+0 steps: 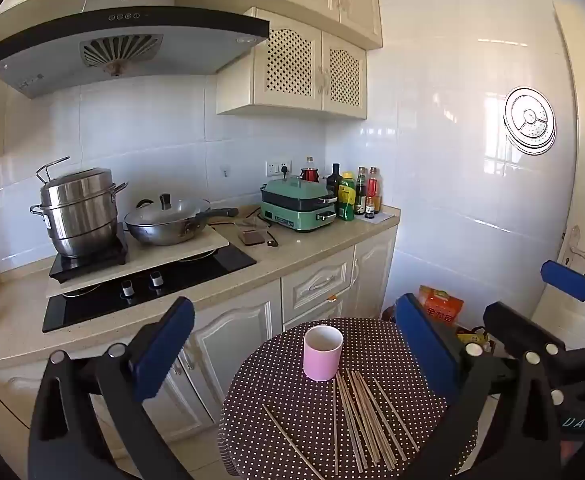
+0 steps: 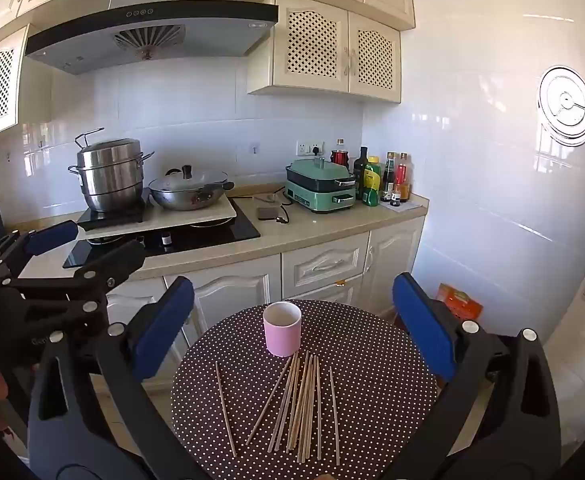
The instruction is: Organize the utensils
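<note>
A pink cup stands upright and empty on a small round table with a dark polka-dot cloth. Several wooden chopsticks lie loose on the cloth just in front of the cup, and one lies apart to the left. My left gripper hovers open above the table's left side, holding nothing. My right gripper hovers open beside it on the right, also holding nothing. Neither touches the cup or the chopsticks.
Behind the table runs a kitchen counter with a hob, a steel steamer pot, a lidded wok, a green electric cooker and several bottles. An orange package sits on the floor by the tiled wall.
</note>
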The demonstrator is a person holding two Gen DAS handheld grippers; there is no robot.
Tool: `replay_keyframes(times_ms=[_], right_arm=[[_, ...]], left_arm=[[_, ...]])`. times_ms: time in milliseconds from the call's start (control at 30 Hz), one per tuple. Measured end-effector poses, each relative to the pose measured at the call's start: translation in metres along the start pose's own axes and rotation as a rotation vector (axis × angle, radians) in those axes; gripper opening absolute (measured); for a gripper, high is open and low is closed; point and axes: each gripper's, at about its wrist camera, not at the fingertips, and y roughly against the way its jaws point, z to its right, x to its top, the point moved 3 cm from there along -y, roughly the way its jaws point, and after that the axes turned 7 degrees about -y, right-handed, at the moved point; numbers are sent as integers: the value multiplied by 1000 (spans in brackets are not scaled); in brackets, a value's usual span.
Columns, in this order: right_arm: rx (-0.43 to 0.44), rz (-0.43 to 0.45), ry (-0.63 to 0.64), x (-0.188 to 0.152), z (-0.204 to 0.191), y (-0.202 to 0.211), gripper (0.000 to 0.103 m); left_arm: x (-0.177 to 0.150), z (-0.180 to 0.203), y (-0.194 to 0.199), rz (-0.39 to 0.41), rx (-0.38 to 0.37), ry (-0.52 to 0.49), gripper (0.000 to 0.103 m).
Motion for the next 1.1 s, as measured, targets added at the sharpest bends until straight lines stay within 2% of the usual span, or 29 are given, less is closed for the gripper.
replay_keyframes(times_ms=[1100], right_arm=[[0,6,-1,6,5,-6,97]], left_arm=[[3,-1,-8,21,13,-12,99]])
